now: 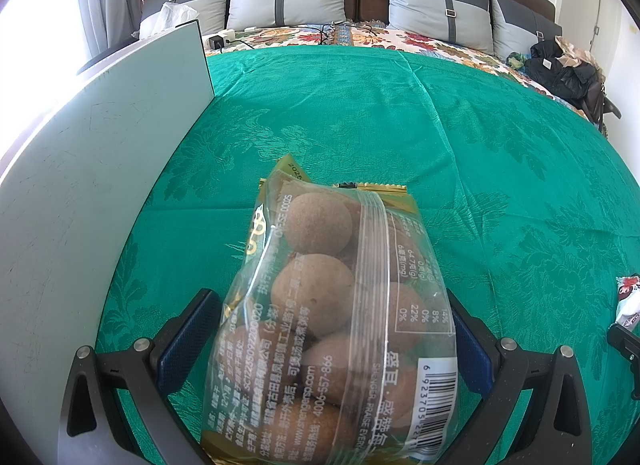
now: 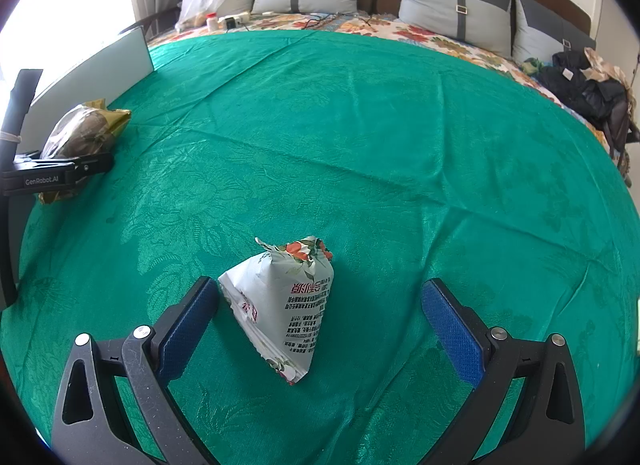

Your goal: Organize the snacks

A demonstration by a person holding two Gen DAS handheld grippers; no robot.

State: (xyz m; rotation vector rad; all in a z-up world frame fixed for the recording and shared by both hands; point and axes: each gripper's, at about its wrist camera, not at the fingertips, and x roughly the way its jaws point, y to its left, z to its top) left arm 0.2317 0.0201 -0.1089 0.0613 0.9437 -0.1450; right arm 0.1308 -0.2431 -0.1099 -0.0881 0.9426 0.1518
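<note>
At the far left a pale grey panel (image 1: 100,169) stands upright, just left of the left tool (image 1: 332,329); this tool is closed on a clear bag of round brown snacks (image 1: 320,305), with one blue pad pressed on each side, and the bag sticks forward between the fingers above the green bedspread (image 1: 440,145); further right, the right tool (image 2: 320,305) is wide open around a white flowered packet (image 2: 284,305), which stands on the bedspread close to its left finger (image 2: 188,321) and well apart from the other one. I judge the smooth film could slip from the pads if the left tool tilts; the off-centre packet could tip or be pushed sideways when the right tool closes. Only the right wrist view shows the whole packet and the left tool from the side; only the left wrist view shows the print and barcode of the bag.
</note>
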